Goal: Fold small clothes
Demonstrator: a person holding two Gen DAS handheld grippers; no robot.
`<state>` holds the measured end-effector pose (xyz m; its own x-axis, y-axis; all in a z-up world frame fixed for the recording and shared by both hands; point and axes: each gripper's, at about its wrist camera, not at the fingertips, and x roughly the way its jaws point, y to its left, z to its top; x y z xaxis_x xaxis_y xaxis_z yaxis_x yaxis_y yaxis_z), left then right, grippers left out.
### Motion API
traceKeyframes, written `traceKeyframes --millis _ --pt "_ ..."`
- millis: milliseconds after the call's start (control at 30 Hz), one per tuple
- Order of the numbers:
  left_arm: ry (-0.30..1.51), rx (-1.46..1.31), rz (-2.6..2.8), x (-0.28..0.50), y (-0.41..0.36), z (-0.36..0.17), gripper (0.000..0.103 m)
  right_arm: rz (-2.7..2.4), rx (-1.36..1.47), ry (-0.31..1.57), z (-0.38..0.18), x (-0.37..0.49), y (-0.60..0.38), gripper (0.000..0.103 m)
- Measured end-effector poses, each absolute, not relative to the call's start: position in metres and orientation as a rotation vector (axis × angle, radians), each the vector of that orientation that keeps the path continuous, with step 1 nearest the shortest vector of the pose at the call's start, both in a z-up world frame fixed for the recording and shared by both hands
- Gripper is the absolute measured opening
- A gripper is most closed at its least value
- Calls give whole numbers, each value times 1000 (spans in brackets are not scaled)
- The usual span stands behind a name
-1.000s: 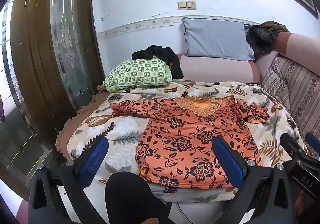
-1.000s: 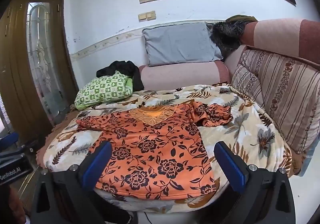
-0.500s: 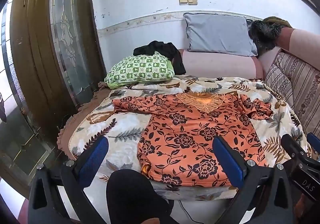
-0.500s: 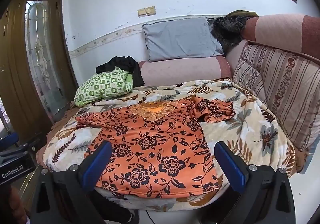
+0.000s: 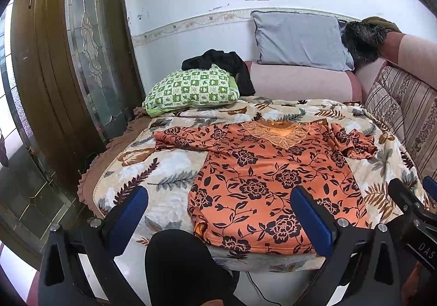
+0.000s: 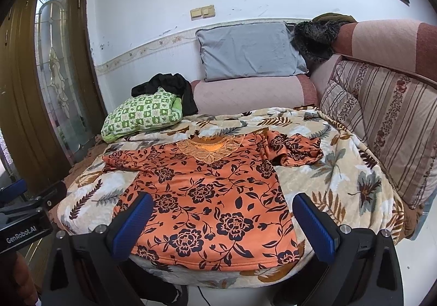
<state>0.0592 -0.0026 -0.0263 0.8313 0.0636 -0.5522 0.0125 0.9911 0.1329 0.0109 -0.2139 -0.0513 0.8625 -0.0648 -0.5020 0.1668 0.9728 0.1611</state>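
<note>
A green checked pillow [image 5: 191, 90] lay at the far left of the leaf-print blanket [image 5: 153, 169]. The orange floral top [image 5: 273, 183] lay flat at the blanket's near edge. The left gripper [image 5: 218, 221] and right gripper [image 6: 222, 224] hovered before it, jaws wide apart, holding nothing.
</note>
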Motion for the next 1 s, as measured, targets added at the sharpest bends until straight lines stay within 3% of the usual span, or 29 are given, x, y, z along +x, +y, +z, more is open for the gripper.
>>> traceKeyframes --millis 1000 --pt "632 144 42 89 -6 -42 103 -120 210 577 -66 45 -222 103"
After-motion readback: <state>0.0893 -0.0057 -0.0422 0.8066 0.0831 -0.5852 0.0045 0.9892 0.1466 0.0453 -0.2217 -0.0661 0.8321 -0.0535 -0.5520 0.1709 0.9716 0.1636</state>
